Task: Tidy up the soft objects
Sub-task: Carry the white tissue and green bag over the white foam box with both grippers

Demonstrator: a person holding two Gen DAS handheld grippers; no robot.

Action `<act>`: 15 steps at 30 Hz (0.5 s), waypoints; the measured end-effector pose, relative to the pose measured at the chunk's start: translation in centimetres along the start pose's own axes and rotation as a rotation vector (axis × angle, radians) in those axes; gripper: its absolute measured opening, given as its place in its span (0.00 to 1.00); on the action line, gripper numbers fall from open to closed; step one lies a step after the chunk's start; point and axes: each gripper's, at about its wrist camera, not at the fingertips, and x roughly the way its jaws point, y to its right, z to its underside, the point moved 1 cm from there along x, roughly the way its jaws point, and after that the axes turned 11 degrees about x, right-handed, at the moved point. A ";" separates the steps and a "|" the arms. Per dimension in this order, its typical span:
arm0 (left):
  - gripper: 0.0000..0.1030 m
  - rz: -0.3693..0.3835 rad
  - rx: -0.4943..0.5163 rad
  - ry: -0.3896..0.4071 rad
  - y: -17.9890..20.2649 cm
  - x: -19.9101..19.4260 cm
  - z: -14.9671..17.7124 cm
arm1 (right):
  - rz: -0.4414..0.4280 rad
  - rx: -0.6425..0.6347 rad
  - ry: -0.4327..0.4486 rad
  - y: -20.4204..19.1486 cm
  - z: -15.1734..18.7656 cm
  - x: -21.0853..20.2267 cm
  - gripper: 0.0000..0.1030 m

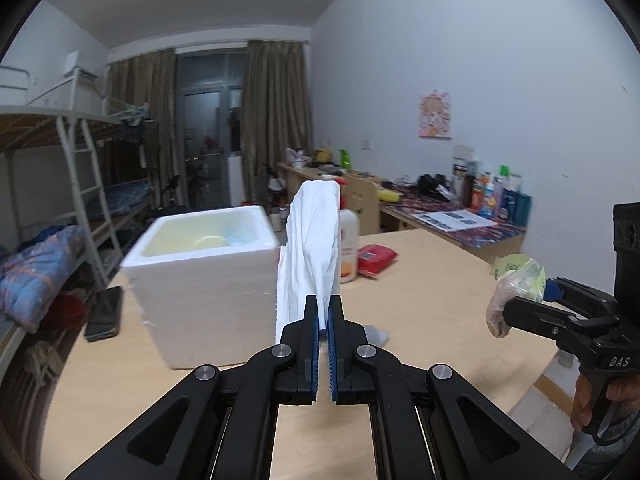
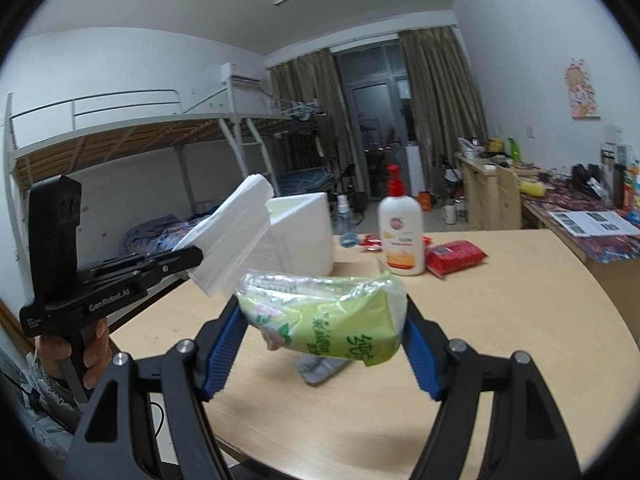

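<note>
White cloth (image 1: 310,248) in left claw (image 1: 323,312) | table edge (image 2: 624,320) clear beyond green pack (image 2: 332,316)

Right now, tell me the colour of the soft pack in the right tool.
Light green and clear, clearest in the right wrist view: soft pack.

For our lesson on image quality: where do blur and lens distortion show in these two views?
Left wrist view: the foam box smears with motion blur and the bunk-bed ladder bows near the rim. Right wrist view: the green tissue pack is soft, and dark vignette rings the corners.
</note>
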 end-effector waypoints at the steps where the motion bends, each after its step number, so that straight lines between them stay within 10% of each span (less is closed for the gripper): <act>1: 0.04 -0.010 -0.006 0.000 -0.3 -0.2 0.1 | -0.014 -0.006 -0.004 -0.3 -0.1 0.4 0.75; 15: 0.04 -0.201 -0.092 -0.012 -6.1 -3.9 1.9 | -0.196 -0.080 -0.069 -5.2 -1.1 5.5 0.75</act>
